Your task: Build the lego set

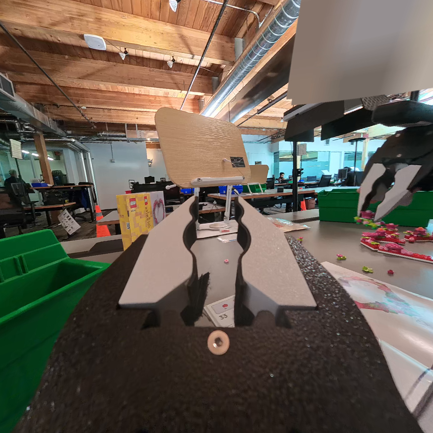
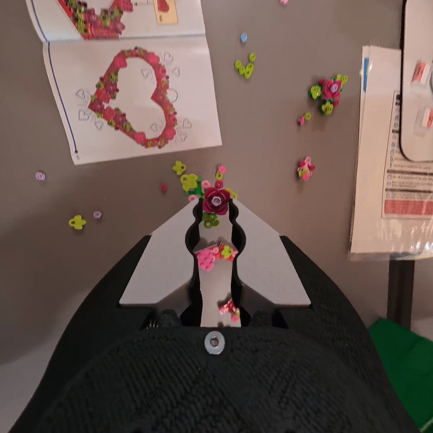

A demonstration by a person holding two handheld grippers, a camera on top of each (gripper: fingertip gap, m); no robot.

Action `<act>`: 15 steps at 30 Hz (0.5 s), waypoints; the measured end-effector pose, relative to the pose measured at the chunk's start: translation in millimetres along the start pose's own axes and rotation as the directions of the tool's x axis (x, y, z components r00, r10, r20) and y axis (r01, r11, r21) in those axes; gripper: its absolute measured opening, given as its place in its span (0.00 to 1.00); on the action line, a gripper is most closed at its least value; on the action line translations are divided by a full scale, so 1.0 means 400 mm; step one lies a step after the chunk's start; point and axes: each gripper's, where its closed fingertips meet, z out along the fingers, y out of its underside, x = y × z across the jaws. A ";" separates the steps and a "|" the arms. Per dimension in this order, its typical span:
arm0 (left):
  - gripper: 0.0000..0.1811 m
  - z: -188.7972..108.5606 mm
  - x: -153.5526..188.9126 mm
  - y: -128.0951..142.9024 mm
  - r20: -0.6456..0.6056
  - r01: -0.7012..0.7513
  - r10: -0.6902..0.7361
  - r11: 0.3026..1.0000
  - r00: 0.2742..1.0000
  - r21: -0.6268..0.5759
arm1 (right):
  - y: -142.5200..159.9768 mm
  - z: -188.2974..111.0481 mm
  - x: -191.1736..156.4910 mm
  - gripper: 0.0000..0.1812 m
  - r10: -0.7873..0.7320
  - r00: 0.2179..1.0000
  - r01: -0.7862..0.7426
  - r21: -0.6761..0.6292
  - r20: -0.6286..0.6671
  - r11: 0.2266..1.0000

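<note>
Right wrist view had the right gripper (image 2: 215, 201) pinching a dark pink rose cluster (image 2: 215, 201) above the grey table (image 2: 269, 140) — left gripper (image 1: 215, 201) sat spread, holding nothing, near the green bin (image 1: 35, 281).

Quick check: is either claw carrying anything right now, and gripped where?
The right claw pinches a flower cluster at its dark red rose, one fingertip on each side. The left claw is open and holds nothing.
</note>
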 end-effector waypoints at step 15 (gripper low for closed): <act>0.15 0.006 0.014 0.019 0.012 -0.094 0.094 0.995 0.995 -0.046 | 0.170 -0.087 -0.035 0.11 -0.029 0.994 0.032 0.030 -0.106 0.999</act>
